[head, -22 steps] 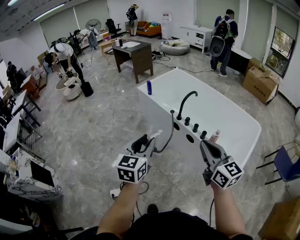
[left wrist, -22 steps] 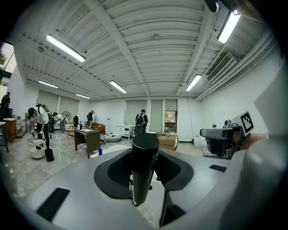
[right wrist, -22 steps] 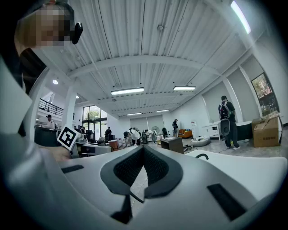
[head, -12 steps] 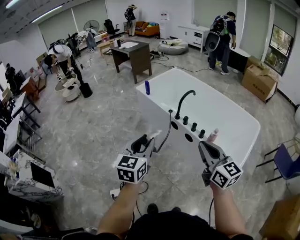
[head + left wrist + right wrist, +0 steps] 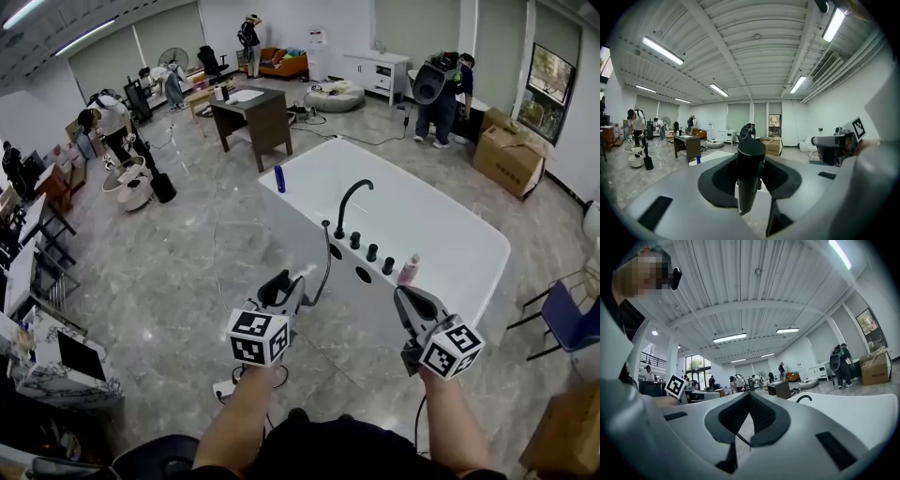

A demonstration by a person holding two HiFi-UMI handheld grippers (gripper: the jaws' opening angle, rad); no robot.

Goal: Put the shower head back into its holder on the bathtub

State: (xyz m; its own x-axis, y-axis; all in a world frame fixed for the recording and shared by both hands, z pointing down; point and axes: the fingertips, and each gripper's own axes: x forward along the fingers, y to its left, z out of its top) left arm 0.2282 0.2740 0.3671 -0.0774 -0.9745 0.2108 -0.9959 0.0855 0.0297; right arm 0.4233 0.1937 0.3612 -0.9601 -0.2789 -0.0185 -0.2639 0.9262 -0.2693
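The dark shower head (image 5: 750,154) stands upright between the jaws of my left gripper (image 5: 751,187), which is shut on its handle. In the head view the left gripper (image 5: 289,283) is held over the floor just short of the white bathtub (image 5: 450,246), and the black hose (image 5: 324,264) curves from it up to the tub's rim. Two dark oval holes (image 5: 363,275) lie in the near ledge beside the black knobs and the arched black faucet (image 5: 349,201). My right gripper (image 5: 403,294) is beside the tub's near wall, its jaws shut together (image 5: 750,398) with nothing between them.
A pink bottle (image 5: 408,269) stands on the ledge near the right gripper and a blue bottle (image 5: 279,178) on the far corner. A brown desk (image 5: 251,112), cardboard boxes (image 5: 506,155), a blue chair (image 5: 567,323) and several people are around the room. A white plug block (image 5: 223,386) lies on the floor.
The head view has drifted, so the tub now sits a little further left and up in the picture. Both grippers keep much the same places, the left still shut on the shower head.
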